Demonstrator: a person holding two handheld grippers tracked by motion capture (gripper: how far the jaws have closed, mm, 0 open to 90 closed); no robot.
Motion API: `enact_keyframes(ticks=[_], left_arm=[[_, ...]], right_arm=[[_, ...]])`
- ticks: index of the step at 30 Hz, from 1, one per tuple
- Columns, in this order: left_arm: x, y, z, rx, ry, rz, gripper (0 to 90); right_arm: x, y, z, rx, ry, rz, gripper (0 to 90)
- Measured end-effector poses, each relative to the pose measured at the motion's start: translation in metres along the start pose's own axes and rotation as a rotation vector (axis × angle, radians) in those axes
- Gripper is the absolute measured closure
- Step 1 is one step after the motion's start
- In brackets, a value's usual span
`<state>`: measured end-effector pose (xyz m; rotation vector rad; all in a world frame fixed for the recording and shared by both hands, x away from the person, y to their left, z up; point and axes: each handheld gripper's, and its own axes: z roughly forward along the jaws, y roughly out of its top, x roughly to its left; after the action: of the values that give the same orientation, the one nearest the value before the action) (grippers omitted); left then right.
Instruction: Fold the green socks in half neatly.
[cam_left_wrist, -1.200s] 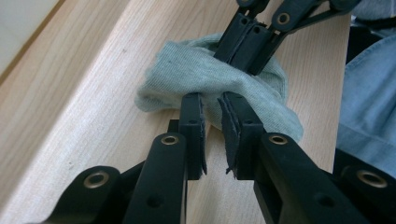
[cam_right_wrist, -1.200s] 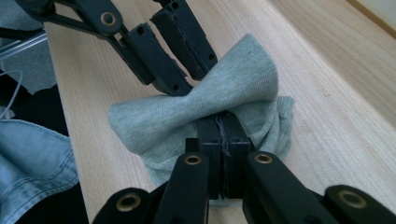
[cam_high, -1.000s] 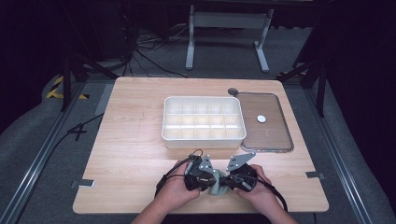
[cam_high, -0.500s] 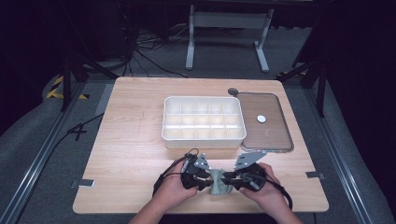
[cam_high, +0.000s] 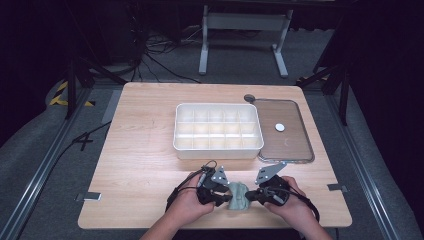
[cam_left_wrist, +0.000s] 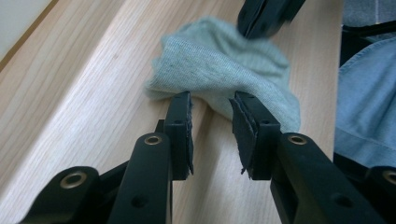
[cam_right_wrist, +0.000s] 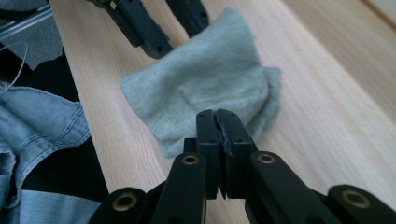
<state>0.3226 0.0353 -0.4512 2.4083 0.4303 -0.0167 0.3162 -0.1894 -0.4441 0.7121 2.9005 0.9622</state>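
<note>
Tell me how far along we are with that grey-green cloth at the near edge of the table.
Done: the cloth lies bunched into a compact bundle between both grippers. In hand: the right gripper is shut at the cloth's near edge; whether it pinches fabric is unclear. The left gripper stands open at the opposite edge. Left: the divided tray holds nothing yet.

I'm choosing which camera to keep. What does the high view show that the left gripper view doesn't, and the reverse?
High view: the compartments of the white tray and the clear lid beside it. Left gripper view: the left claw with jaws apart at the cloth's near edge, having just been opening, nothing pressed between them; blue denim at the right. Shared: the grey-green cloth on the wooden table, with the right claw at it.
</note>
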Motion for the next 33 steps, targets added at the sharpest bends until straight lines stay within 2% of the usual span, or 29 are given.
enact_keyframes(ticks=[6, 10, 11, 14, 18, 20, 21, 22, 25, 27, 29, 31, 33], left_arm=[[-0.006, 0.006, 0.004, -0.038, -0.011, 0.057, 64.3], [-0.009, 0.01, 0.009, -0.031, 0.004, 0.105, 62.0], [-0.011, 0.011, 0.009, -0.032, 0.008, 0.103, 61.9], [-0.012, 0.012, 0.008, -0.035, 0.022, 0.13, 61.2], [-0.012, 0.013, 0.01, -0.036, 0.018, 0.148, 60.2], [-0.011, 0.013, 0.015, -0.021, 0.003, 0.11, 58.7], [-0.011, 0.013, 0.015, -0.021, 0.003, 0.11, 58.0], [-0.011, 0.013, 0.018, -0.025, 0.001, 0.085, 58.0], [-0.014, 0.015, 0.019, -0.012, 0.019, 0.081, 57.9], [-0.017, 0.018, 0.02, 0.007, 0.032, 0.081, 57.8], [-0.019, 0.02, 0.022, 0.015, 0.047, 0.089, 58.0], [-0.021, 0.02, 0.023, 0.019, 0.048, 0.069, 58.5], [-0.021, 0.021, 0.023, 0.024, 0.052, 0.063, 58.8]], right_arm=[[-0.001, 0.0, 0.011, -0.01, 0.026, 0.018, 88.8], [-0.002, 0.0, 0.014, -0.028, 0.044, 0.035, 88.8], [-0.003, 0.0, 0.014, -0.03, 0.053, 0.046, 88.8], [-0.006, -0.002, 0.014, -0.045, 0.077, 0.068, 88.7], [-0.006, -0.002, 0.015, -0.044, 0.074, 0.069, 88.6], [-0.008, -0.002, 0.015, -0.046, 0.077, 0.072, 88.5], [-0.008, -0.002, 0.015, -0.046, 0.077, 0.072, 88.5], [-0.008, -0.003, 0.015, -0.044, 0.081, 0.08, 88.5], [-0.008, -0.004, 0.015, -0.041, 0.064, 0.084, 87.2], [-0.007, -0.005, 0.013, -0.03, 0.043, 0.091, 80.6], [-0.009, -0.006, 0.01, -0.009, 0.001, 0.103, 68.5], [-0.011, -0.008, 0.006, 0.003, -0.006, 0.104, 68.2], [-0.013, -0.01, -0.001, 0.003, -0.028, 0.125, 65.7]])
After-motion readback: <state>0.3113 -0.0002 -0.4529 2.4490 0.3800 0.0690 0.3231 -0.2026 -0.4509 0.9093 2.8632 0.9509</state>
